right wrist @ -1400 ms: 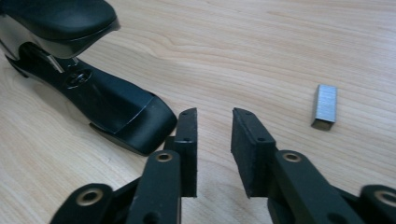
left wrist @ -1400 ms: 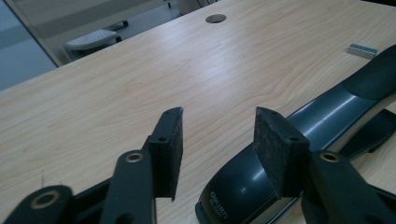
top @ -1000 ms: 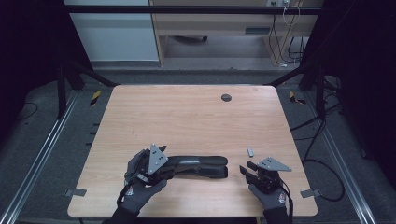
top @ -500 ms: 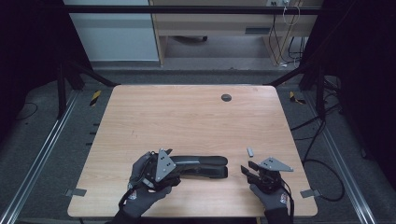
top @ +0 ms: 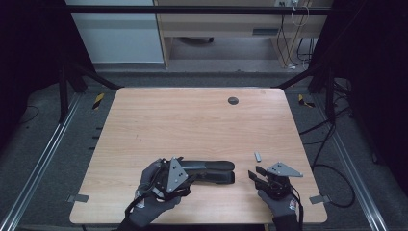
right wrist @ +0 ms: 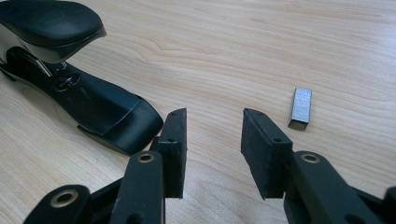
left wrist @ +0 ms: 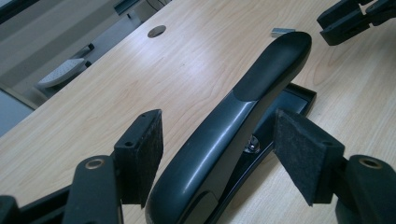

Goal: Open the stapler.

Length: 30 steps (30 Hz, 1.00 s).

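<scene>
One black stapler (top: 211, 171), lying flat on the tabletop (top: 192, 120). The rear of its handle sits between the pads of the left tongs (left wrist: 217, 154), which have just been opening; the pads look clear of it, though the gap is hard to judge. The left gripper view shows daylight beside both pads, where the high view has them under the grey plate. One strip of staples (right wrist: 301, 108) lies just right of the right tongs (right wrist: 212, 149), released and bare. One cable hole (top: 233, 100) lies far ahead.
</scene>
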{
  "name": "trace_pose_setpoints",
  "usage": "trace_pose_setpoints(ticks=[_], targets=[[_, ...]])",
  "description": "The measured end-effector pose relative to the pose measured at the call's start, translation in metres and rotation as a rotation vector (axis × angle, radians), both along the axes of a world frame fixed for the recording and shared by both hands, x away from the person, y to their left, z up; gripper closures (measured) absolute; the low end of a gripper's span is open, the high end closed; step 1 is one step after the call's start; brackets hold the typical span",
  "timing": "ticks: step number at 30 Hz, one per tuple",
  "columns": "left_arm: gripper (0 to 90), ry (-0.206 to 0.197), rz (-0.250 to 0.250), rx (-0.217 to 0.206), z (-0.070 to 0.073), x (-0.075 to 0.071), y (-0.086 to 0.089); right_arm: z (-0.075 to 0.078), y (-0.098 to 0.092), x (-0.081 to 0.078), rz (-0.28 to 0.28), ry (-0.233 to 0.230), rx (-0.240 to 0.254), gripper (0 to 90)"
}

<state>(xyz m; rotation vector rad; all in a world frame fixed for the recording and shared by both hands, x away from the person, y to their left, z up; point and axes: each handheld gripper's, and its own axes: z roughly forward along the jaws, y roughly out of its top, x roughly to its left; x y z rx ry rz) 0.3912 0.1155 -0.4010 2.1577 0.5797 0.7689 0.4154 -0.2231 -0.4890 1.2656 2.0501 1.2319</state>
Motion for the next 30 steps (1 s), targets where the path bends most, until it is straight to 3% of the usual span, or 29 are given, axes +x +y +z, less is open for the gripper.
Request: trace_pose_setpoints(ticks=[8,14,19,30], targets=[[32.5,-0.005,-0.027,0.034,0.002,0.000,-0.010,0.001,0.001,0.000,-0.001,0.003,-0.001,67.8],[32.1,-0.013,-0.045,0.083,0.000,0.001,-0.020,0.000,0.004,0.000,0.012,0.015,-0.003,70.0],[32.0,-0.024,-0.044,0.120,-0.002,0.003,-0.027,-0.001,0.004,0.000,0.014,0.016,-0.005,71.1],[32.8,-0.045,-0.042,0.158,-0.006,0.005,-0.036,-0.001,0.007,0.000,0.028,0.022,-0.005,77.1]])
